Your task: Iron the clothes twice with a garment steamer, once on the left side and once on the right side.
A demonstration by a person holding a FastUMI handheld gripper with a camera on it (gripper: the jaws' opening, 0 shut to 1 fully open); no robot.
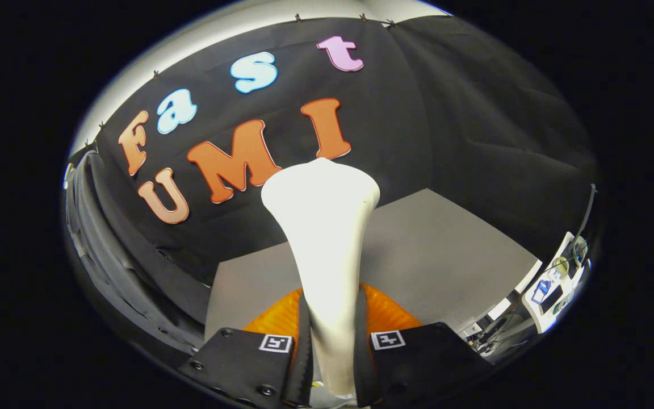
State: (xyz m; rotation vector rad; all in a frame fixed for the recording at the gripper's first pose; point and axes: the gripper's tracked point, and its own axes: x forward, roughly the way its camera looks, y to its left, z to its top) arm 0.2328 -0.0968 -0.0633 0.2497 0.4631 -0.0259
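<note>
A white garment steamer (324, 227) stands up between my two fingers, its narrow handle clamped low down and its wide head flaring out beyond them. My gripper (331, 352) is shut on that handle, both fingers pressing its sides. A dark garment (111, 250) hangs off to the left of the steamer, in folds against the black cloth wall. The steamer head is apart from the garment, with a gap between them. An orange part (386, 315) shows just behind the fingers at the steamer's base.
A grey tabletop (435, 255) stretches ahead and to the right of the steamer, up to the black cloth wall. Past its right edge stand a white box (551, 289) and some cables and small devices.
</note>
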